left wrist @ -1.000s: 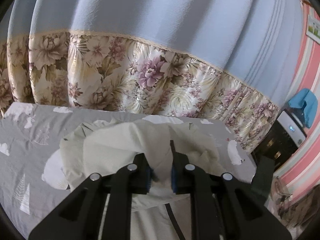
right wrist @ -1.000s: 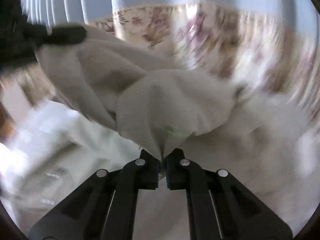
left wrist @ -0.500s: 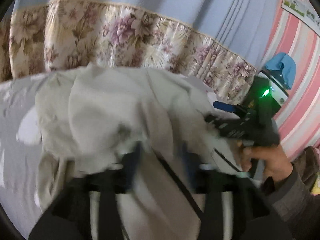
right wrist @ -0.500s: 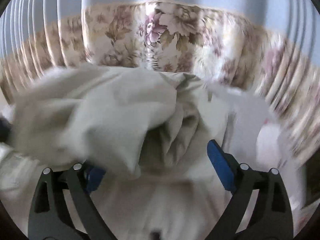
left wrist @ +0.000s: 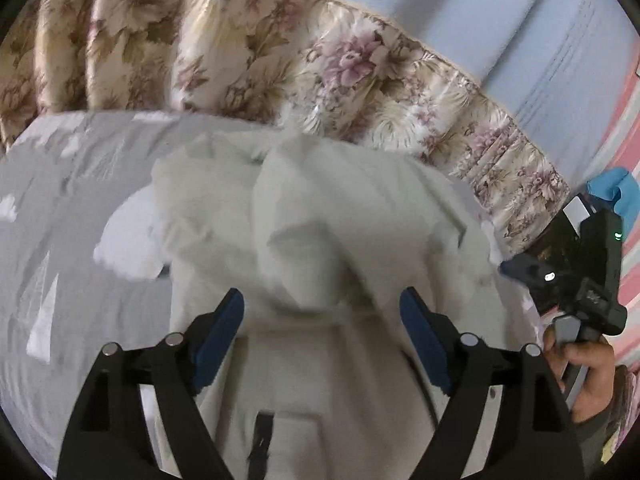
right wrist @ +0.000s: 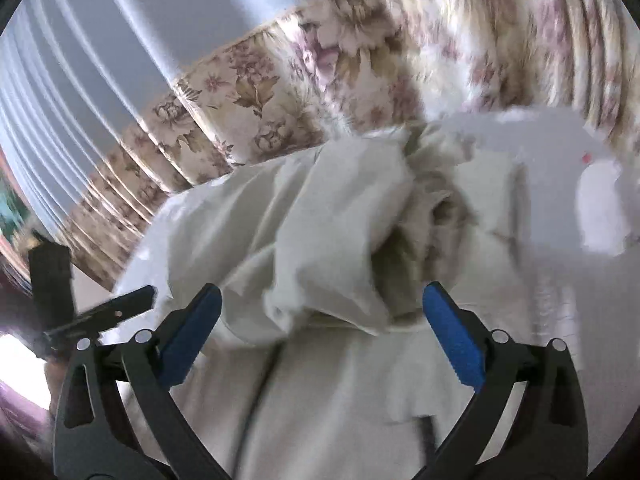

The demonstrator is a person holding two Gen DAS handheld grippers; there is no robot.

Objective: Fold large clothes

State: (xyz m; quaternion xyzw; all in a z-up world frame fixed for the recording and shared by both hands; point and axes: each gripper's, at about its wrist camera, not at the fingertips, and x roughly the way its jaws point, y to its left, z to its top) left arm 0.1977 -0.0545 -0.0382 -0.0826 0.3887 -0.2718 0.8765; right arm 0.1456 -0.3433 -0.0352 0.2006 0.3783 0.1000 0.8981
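A large cream garment (left wrist: 320, 208) lies bunched on the grey printed bed sheet (left wrist: 60, 240), its upper part folded over the lower. My left gripper (left wrist: 322, 320) hovers low over its near part. The jaws are opening, and the blue pads (left wrist: 224, 328) stand apart on either side of a fold without pressing it. In the right wrist view the garment (right wrist: 320, 208) shows a crumpled hollow. My right gripper (right wrist: 320, 320) is also opening wide over it, and its pads (right wrist: 448, 332) touch no cloth. A hand (left wrist: 584, 368) holds the right gripper (left wrist: 560, 280) at the garment's right edge.
A curtain with a floral band (left wrist: 280, 64) below pale blue cloth hangs just behind the bed. At the far right are a pink striped wall (left wrist: 624, 152) and a blue object (left wrist: 616, 192). The left gripper (right wrist: 100, 312) shows at the left in the right wrist view.
Both grippers were shut on lifted cloth; now both stand open and the garment has dropped onto the bed. The left gripper has sunk toward it, and the right has rolled and shifted sideways.
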